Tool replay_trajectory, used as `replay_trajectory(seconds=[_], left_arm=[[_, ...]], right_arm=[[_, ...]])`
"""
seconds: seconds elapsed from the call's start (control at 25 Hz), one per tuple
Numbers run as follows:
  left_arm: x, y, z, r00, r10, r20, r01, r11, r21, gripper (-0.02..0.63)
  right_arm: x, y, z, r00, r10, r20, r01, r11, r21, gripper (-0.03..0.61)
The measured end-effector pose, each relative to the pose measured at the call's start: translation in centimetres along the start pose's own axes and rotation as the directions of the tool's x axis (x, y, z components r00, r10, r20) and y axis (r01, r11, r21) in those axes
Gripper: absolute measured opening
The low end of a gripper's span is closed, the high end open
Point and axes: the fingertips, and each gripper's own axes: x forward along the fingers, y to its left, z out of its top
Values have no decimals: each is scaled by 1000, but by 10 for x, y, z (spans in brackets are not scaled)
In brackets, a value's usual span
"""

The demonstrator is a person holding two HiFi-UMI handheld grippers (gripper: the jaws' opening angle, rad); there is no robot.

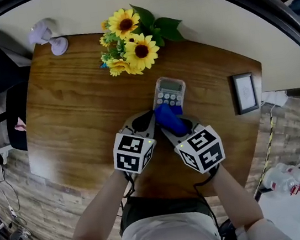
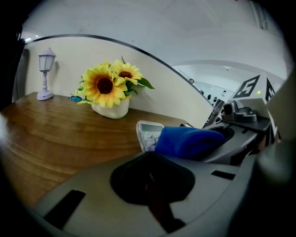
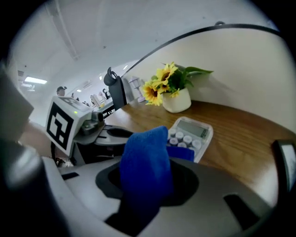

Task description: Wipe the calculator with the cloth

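Nearest the camera, both forearms are extended forward and slightly inward, so that the two tools converge toward the middle of the brown wooden worktop [image 1: 77, 116].

The left gripper [image 1: 145, 120] is held low over the wood, just beside its partner. Its fingers are drawn together with nothing between them, and no contact with any task item is seen.

The right gripper [image 1: 175, 129] is angled toward the left gripper. Its fingers are clenched on the folded blue fabric cloth [image 3: 145, 171], which stands up out of them in a thick bunch.

Just beyond, the free end of the cloth is laid over the near edge of the small grey calculator with round keys [image 1: 169, 92], which lies flat near the worktop centre. The display and the upper key rows are left uncovered.

The task is judged to be at the wiping stage: the cloth is secured and brought to the device. How much surface is cleaned cannot be read. The far keys and the display are judged to remain.

Farther back, a white pot of yellow sunflowers [image 1: 130, 41] is placed well clear.
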Motion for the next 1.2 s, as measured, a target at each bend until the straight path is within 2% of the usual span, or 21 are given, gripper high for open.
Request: replay_trajectory(seconds=[0.12, 0.24, 0.44, 0.6, 0.8, 1.0, 1.2], left_arm=[[-4, 1, -7, 998, -51, -46, 52, 999, 15, 2], [-19, 9, -19, 993, -52, -107, 54, 998, 19, 2], [-61, 18, -23, 992, 9, -124, -7, 1000, 12, 2], [-96, 9, 5, 997, 34, -70, -33, 999, 16, 2], [-135, -7, 55, 998, 62, -1, -61, 993, 102, 2], [-175, -25, 108, 994, 58, 92, -73, 983, 168, 2], [-217, -48, 156, 978, 50, 202, -97, 969, 229, 2]], right_arm=[[-4, 12, -13, 996, 51, -75, -53, 998, -20, 143], [-13, 23, -22, 991, 62, -121, -69, 996, -55, 143], [-43, 31, -10, 998, 23, -64, -26, 999, -47, 143], [-79, 33, 19, 999, -21, 36, 23, 999, -29, 143], [-128, 39, 64, 985, -67, 160, 73, 997, -33, 143], [-177, 53, 107, 954, -85, 289, 101, 994, -39, 143], [-224, 71, 143, 915, -76, 396, 112, 991, -67, 143]])
